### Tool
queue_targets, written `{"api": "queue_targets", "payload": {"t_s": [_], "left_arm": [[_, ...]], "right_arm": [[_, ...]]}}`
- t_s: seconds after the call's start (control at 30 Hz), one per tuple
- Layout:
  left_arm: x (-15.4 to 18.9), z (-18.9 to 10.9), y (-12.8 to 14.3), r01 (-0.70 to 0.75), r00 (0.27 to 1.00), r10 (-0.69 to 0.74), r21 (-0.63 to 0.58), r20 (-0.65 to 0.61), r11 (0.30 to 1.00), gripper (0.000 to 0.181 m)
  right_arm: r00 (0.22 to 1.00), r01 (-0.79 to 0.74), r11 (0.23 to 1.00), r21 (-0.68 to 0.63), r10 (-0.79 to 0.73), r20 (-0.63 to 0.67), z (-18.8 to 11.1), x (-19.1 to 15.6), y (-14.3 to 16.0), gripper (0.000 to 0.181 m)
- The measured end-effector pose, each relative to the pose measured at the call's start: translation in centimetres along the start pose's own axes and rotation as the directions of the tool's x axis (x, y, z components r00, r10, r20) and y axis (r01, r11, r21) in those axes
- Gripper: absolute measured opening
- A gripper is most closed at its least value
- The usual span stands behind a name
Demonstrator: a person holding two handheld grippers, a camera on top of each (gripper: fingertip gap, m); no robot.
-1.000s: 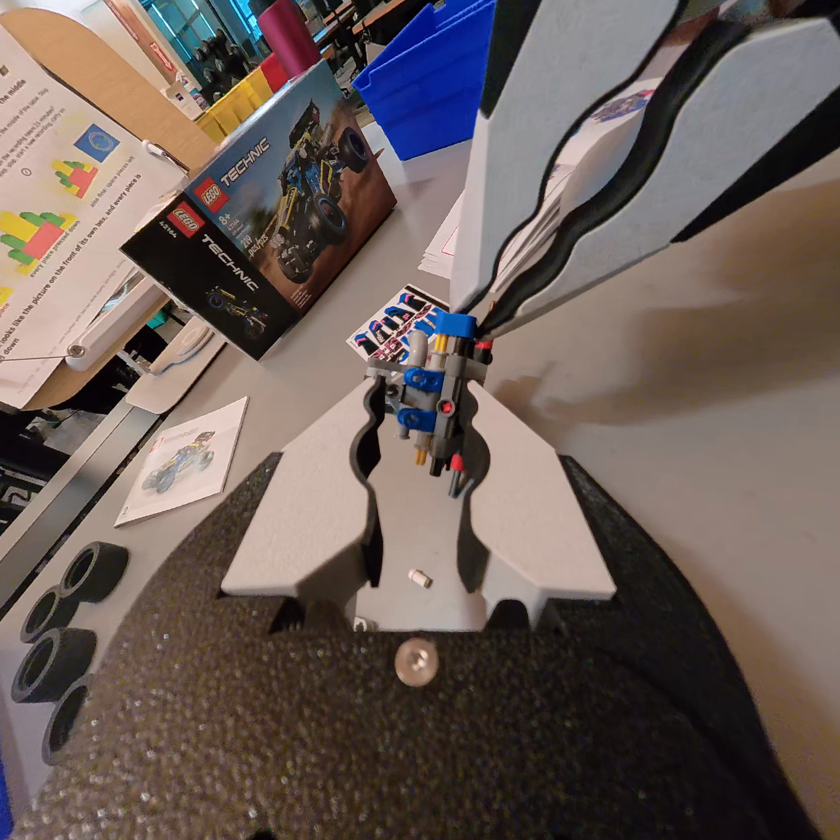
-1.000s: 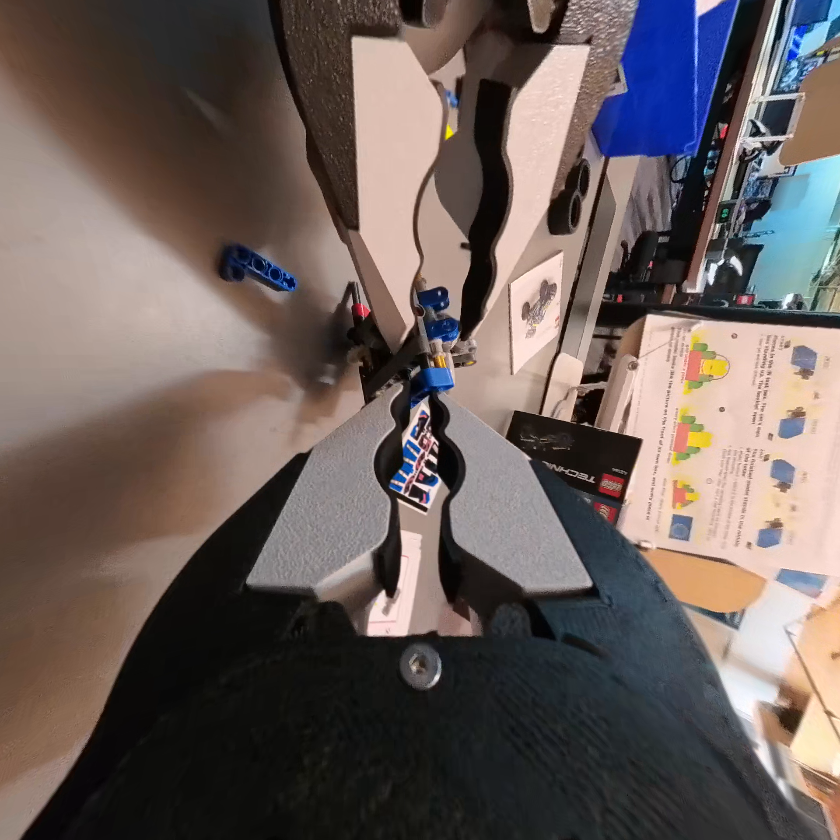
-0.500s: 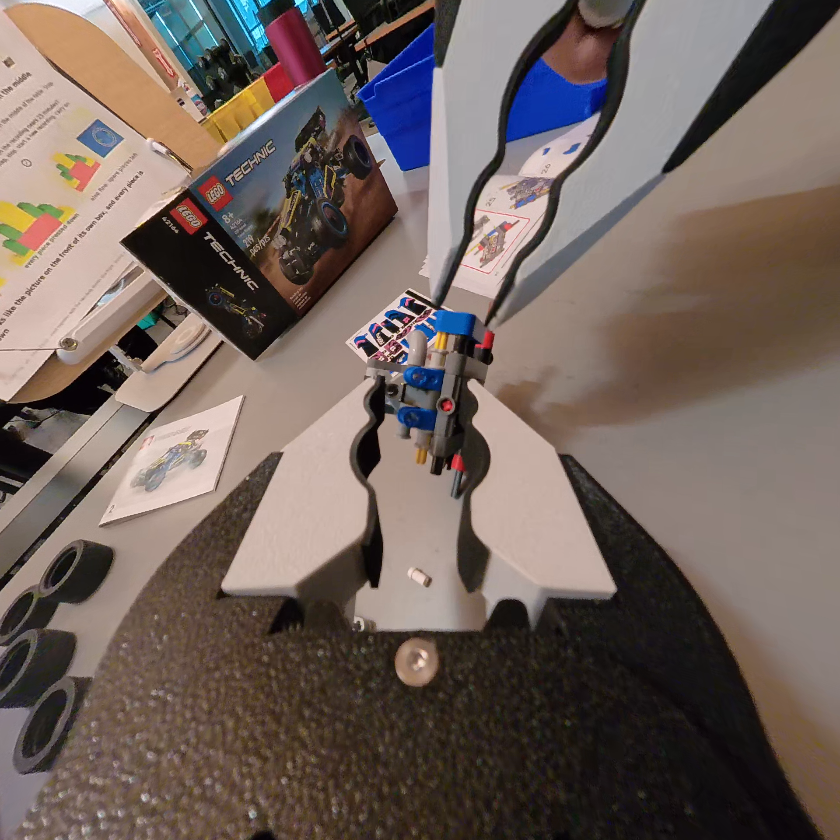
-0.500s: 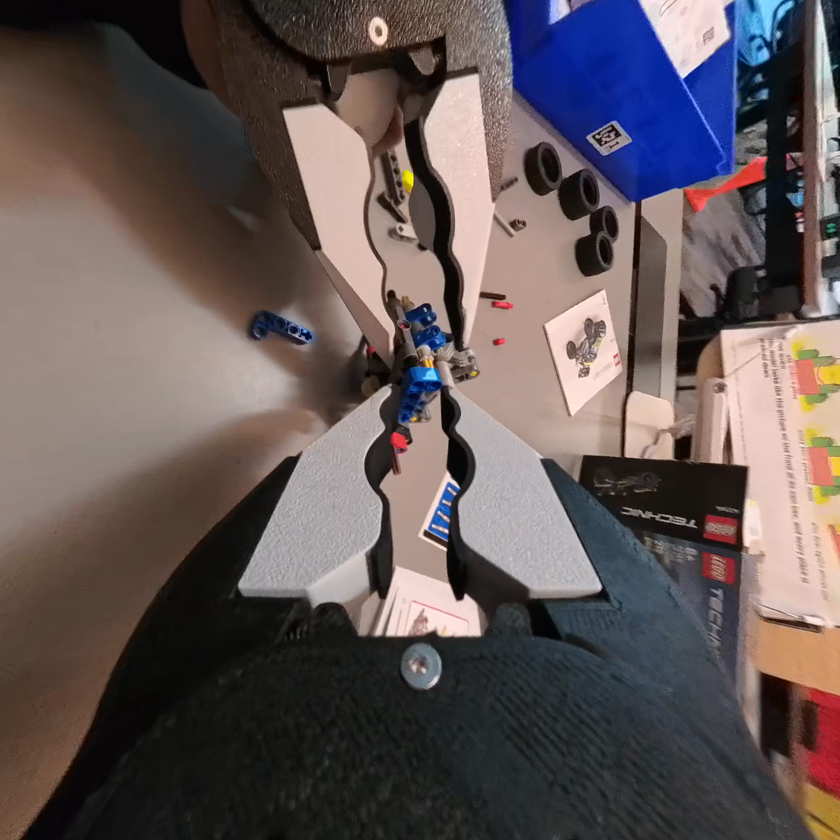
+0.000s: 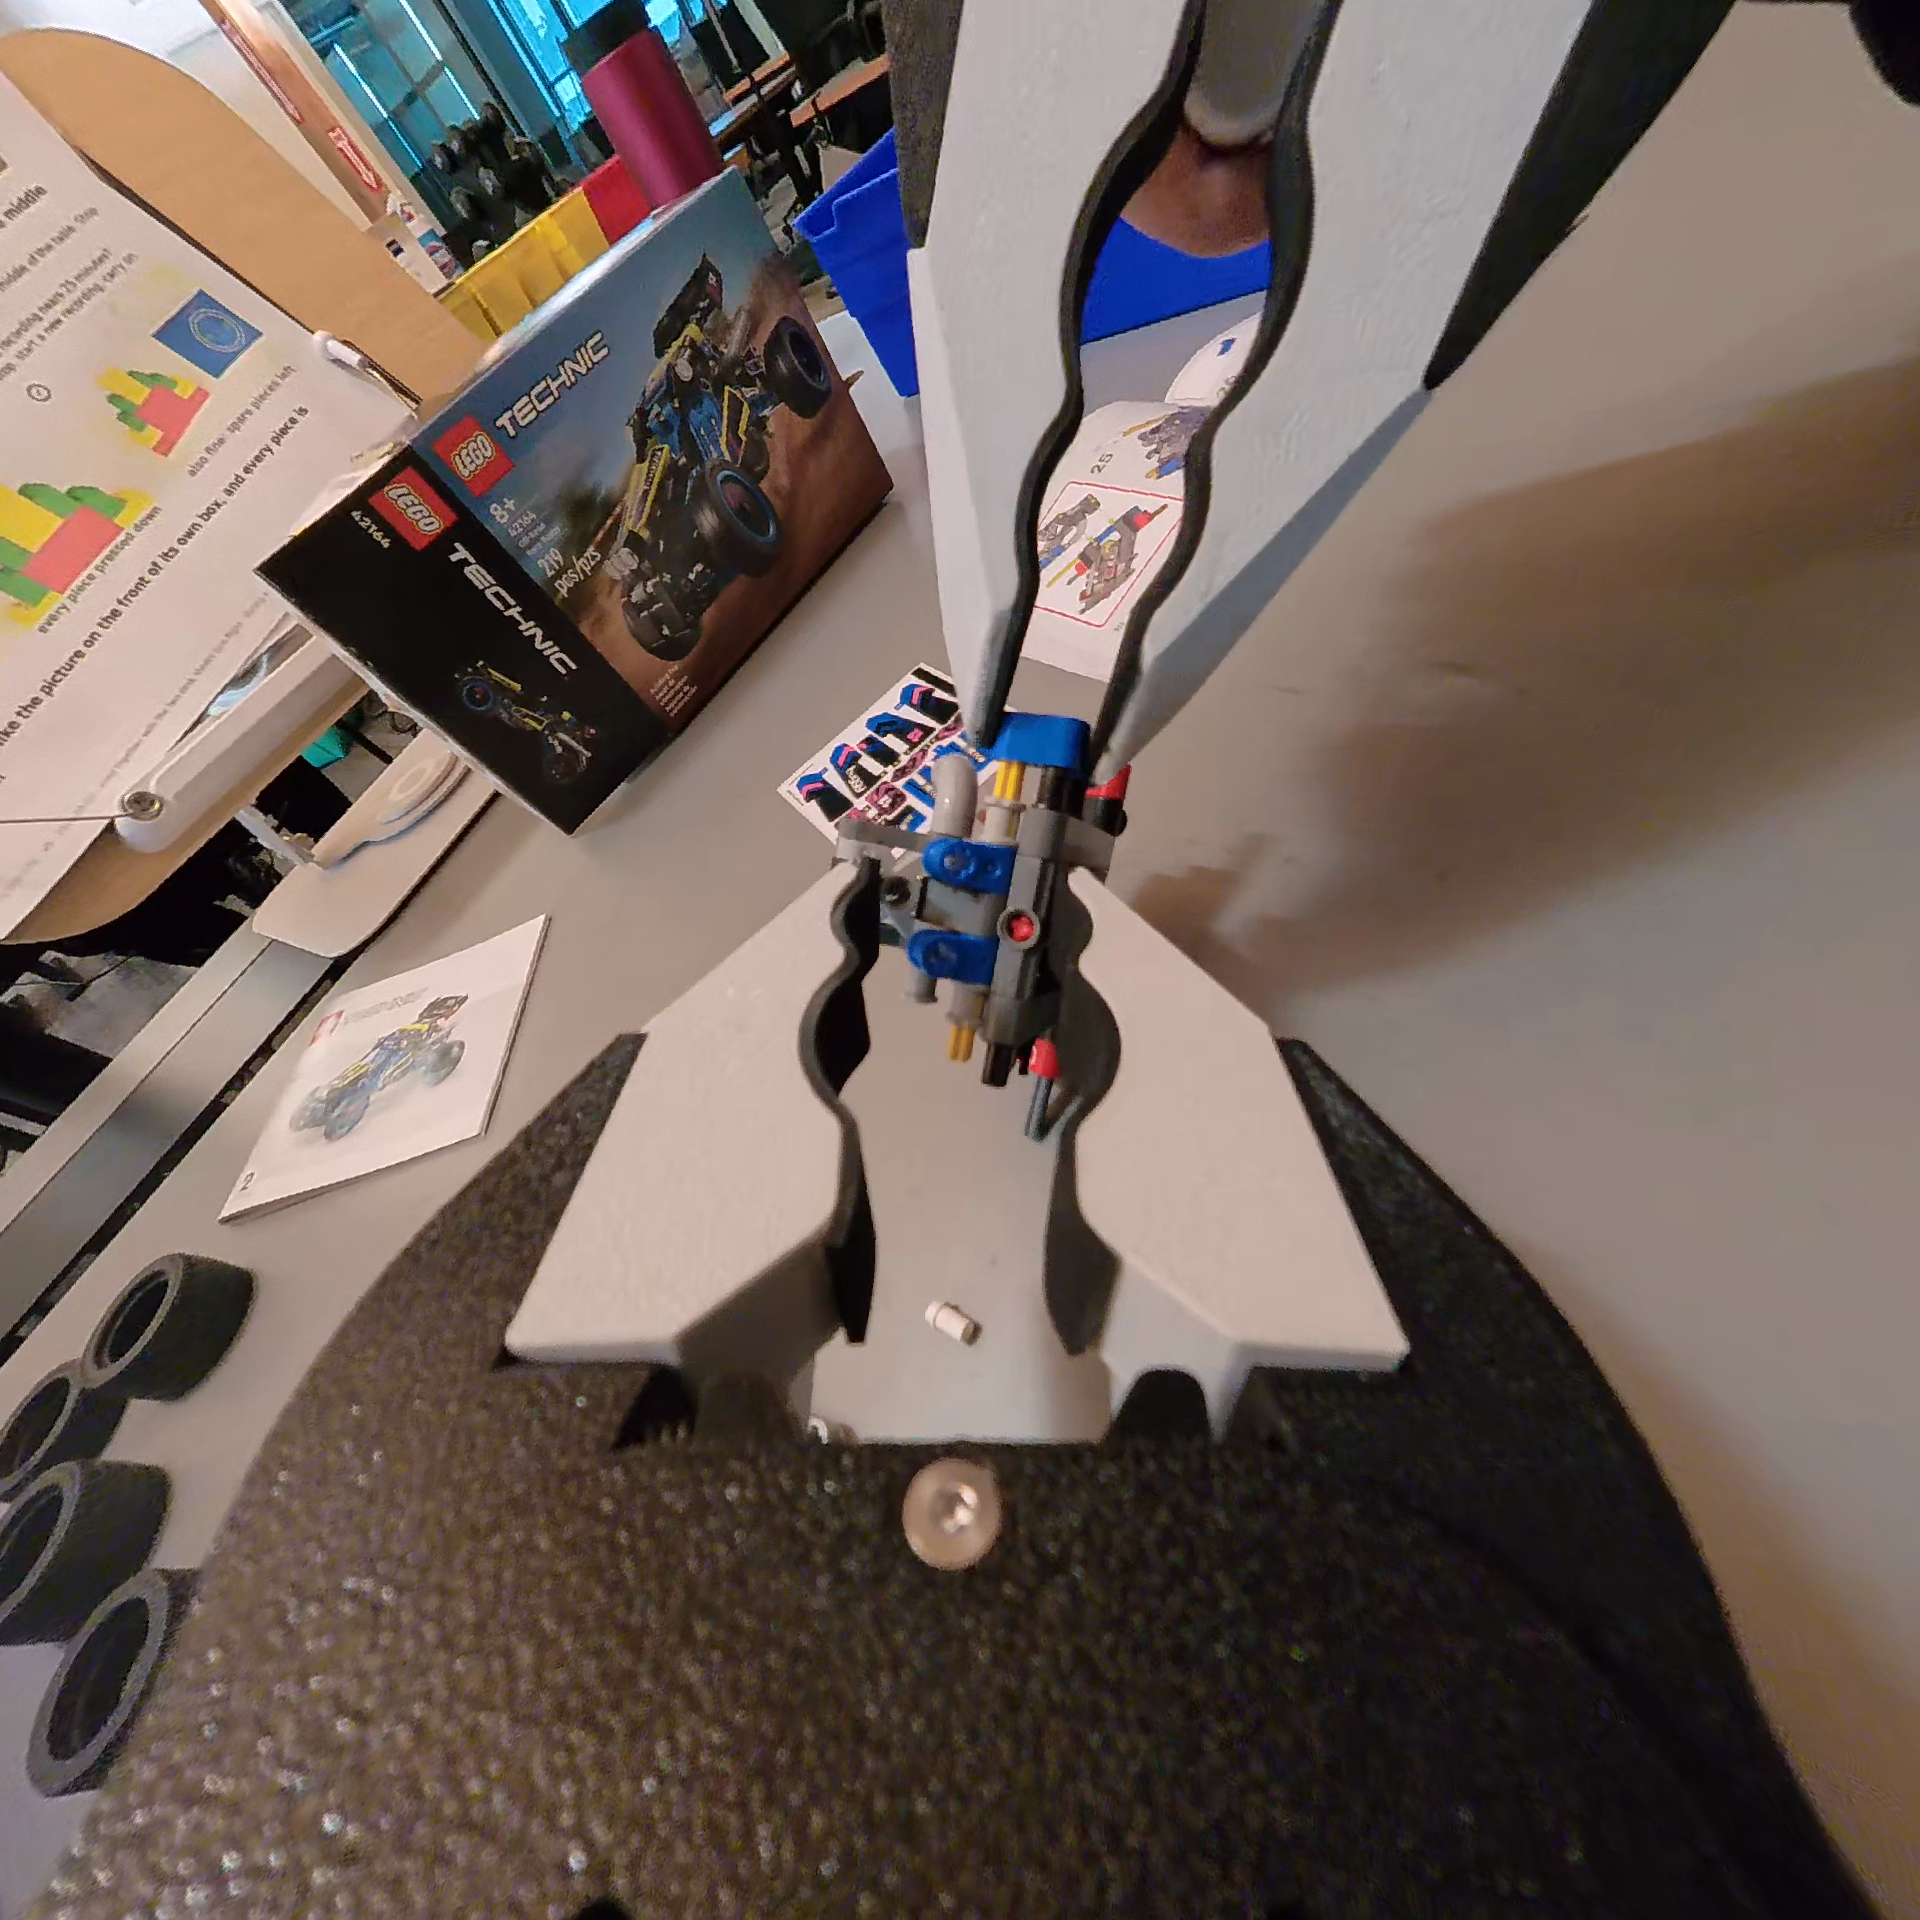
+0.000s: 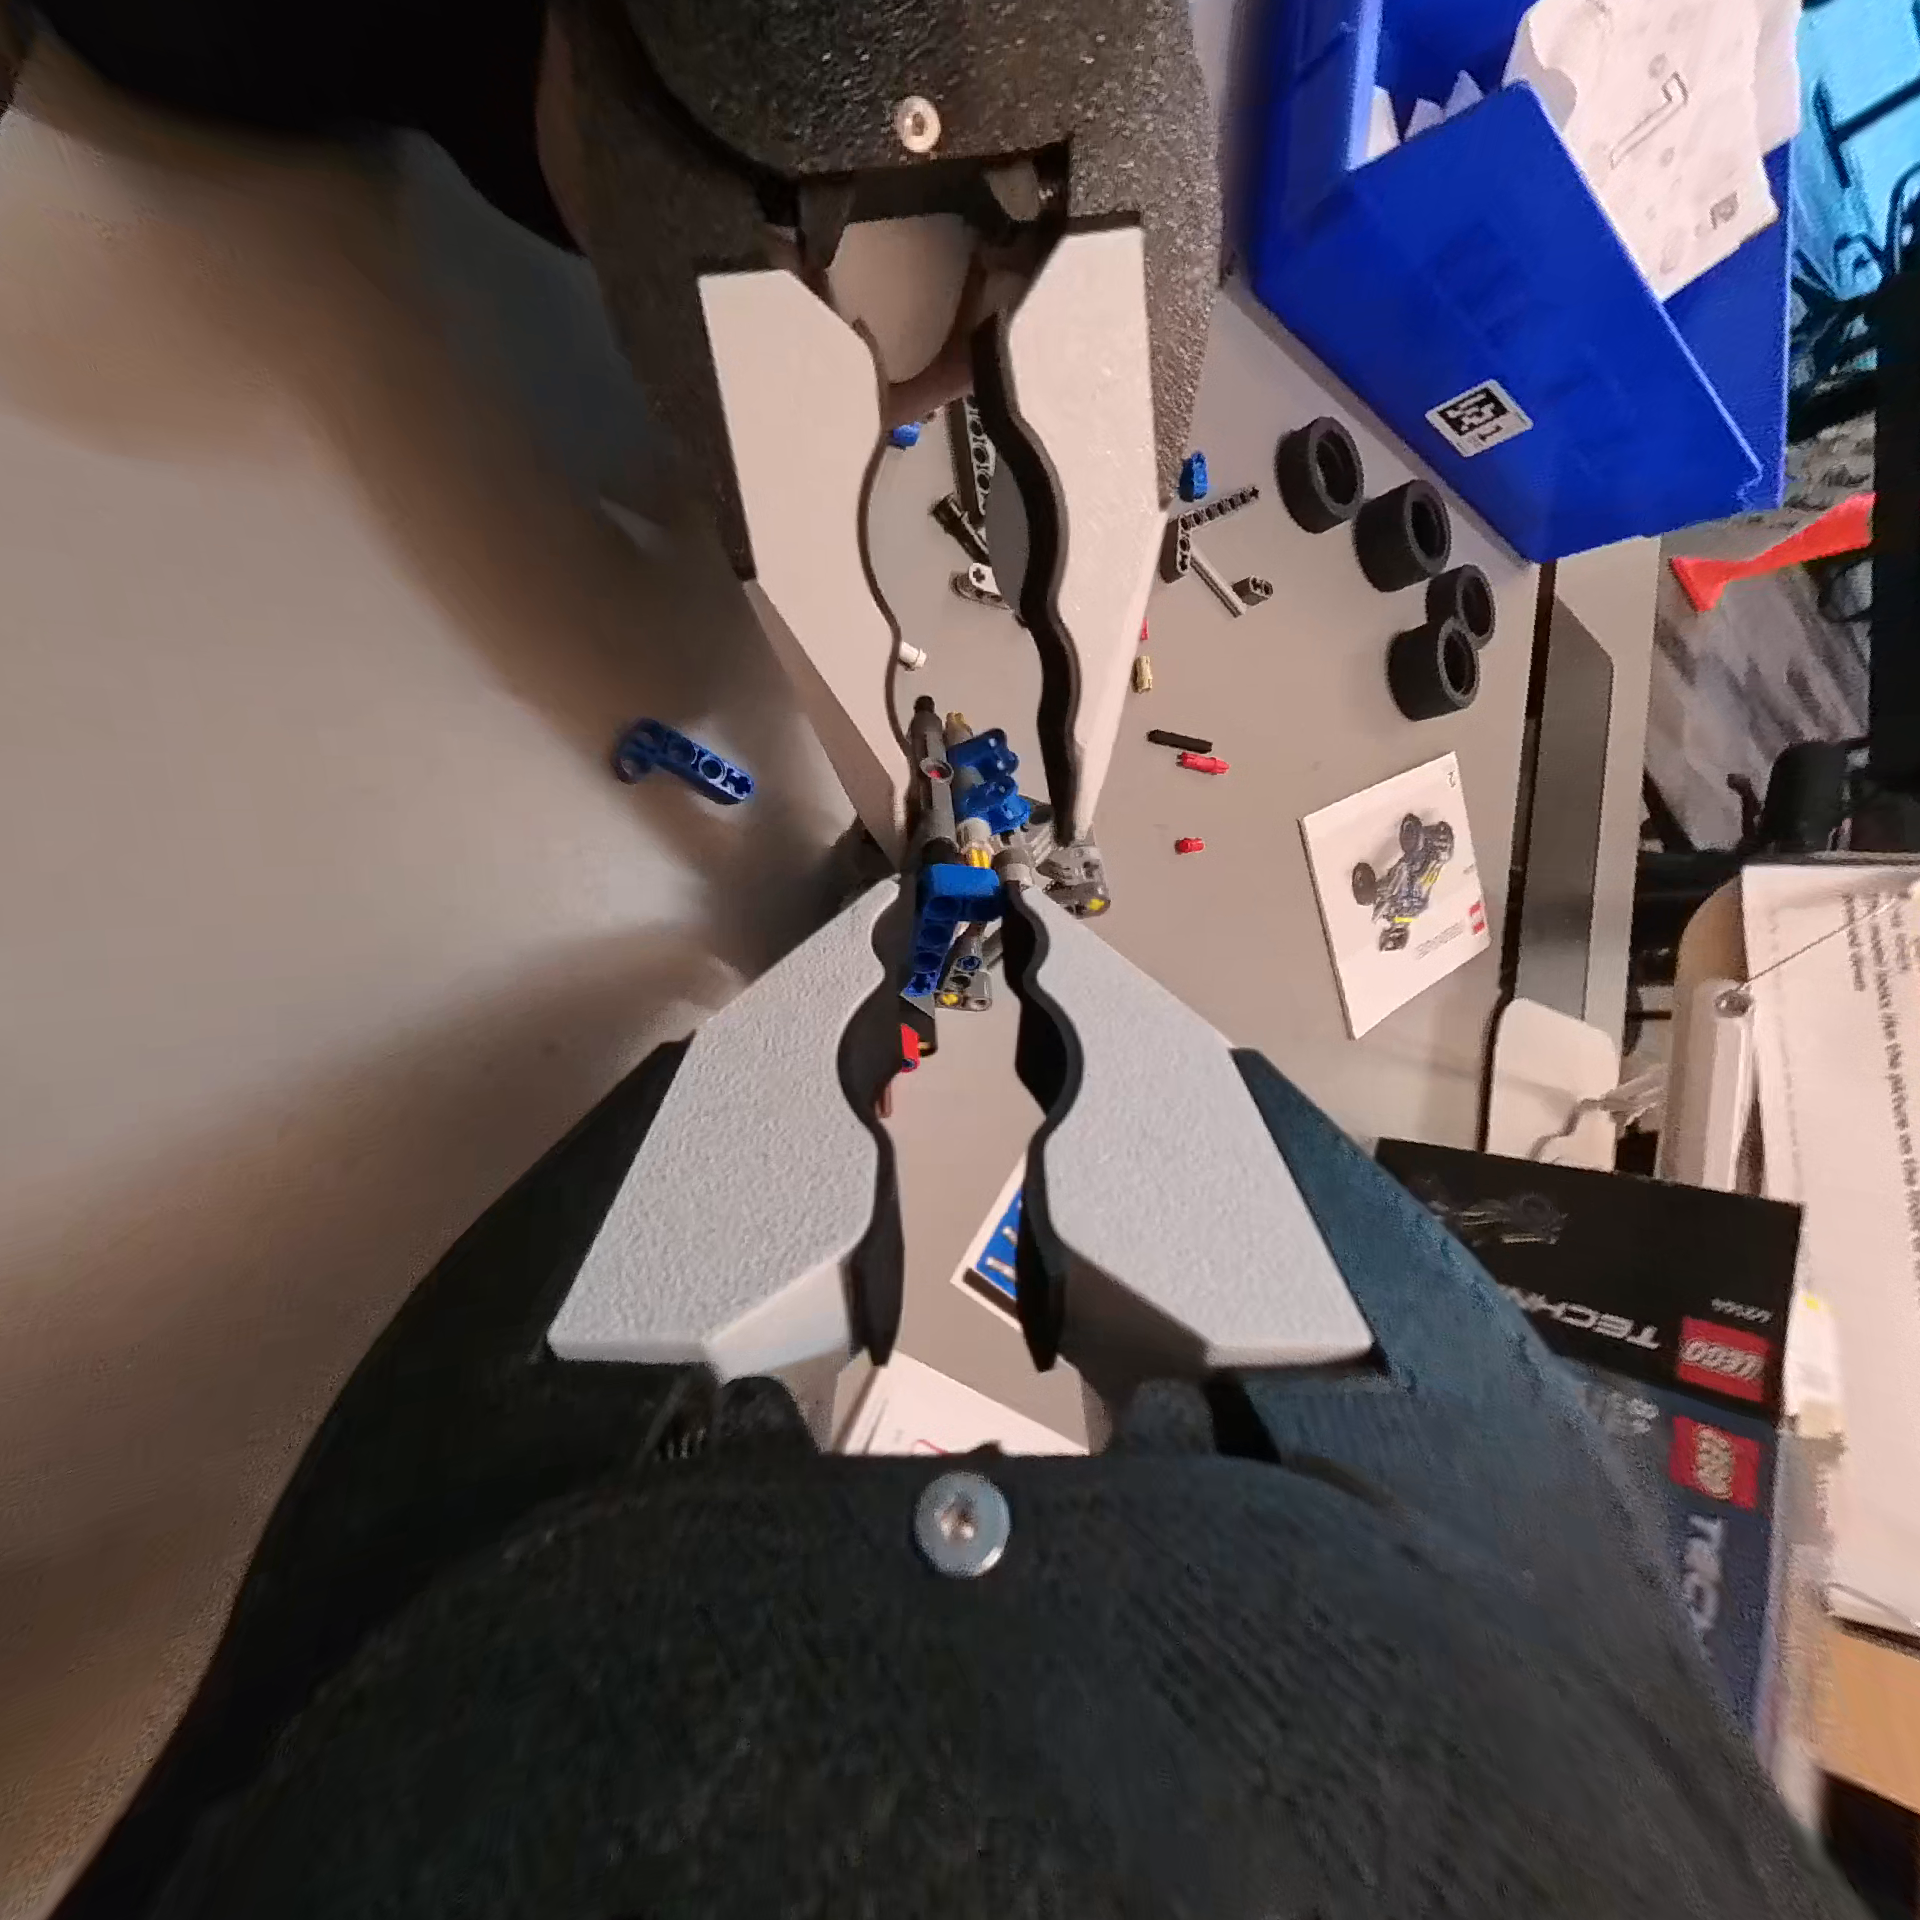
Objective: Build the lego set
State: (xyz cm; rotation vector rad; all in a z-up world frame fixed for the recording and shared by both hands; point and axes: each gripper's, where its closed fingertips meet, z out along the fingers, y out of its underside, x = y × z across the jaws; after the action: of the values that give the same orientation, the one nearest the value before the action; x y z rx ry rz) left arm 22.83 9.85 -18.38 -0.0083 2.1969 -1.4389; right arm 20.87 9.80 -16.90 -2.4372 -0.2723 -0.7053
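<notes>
**Sub-assembly held between both tongs, mid-build**

You have the small Technic sub-assembly up off the bench, caught between the two tongs. It is a narrow bundle of grey, black and blue beams with yellow and red pin ends showing. Its long axis runs along the line from one pair of tongs to the other: in the left wrist view the blue capped end points away from you toward the right tongs, and the pin ends point back into the throat of the left tongs.

Your left tongs are partly closed and grip the assembly across its middle. Your right tongs are narrowed to about the width of the blue end; the tips look to be pressing on it, though whether they truly clamp it I cannot tell for sure.

This reads as an early-to-middle step: a press-fit or re-grip on the core, with much still loose. The next move calls for a steady left hold while the right pushes straight along the axis, not sideways, or the pins may skew.

Around it lie the sticker sheet, the open instruction booklet, the set's box, four black tyres, a blue bent beam and scattered red pins.
</notes>
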Motion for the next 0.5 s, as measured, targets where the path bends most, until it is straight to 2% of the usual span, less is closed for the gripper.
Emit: {"api": "queue_targets", "payload": {"t_s": [0.2,0.43,0.47,0.5], "left_arm": [[-0.3,-0.2,0.1,0.015,1.0,-0.015,0.002,0.006,1.0,0.03],[-0.5,-0.5,0.3,0.056,0.998,-0.056,0.021,-0.008,0.998,0.03],[-0.3,-0.5,0.2,0.071,0.997,-0.07,0.029,-0.027,0.997,0.03],[0.1,-0.4,0.0,0.081,0.995,-0.079,0.036,-0.056,0.996,0.03]], "right_arm": [[0.971,0.225,0.969,-0.099,-0.231,-0.063,0.1,0.2,-0.2,0.014],[0.944,0.296,0.945,-0.14,-0.312,-0.107,0.4,0.4,-1.0,0.013],[0.939,0.317,0.939,-0.132,-0.33,-0.097,0.6,0.3,-1.3,0.009],[0.948,0.31,0.948,-0.064,-0.314,-0.053,1.0,-0.7,-2.3,0.0]]}}
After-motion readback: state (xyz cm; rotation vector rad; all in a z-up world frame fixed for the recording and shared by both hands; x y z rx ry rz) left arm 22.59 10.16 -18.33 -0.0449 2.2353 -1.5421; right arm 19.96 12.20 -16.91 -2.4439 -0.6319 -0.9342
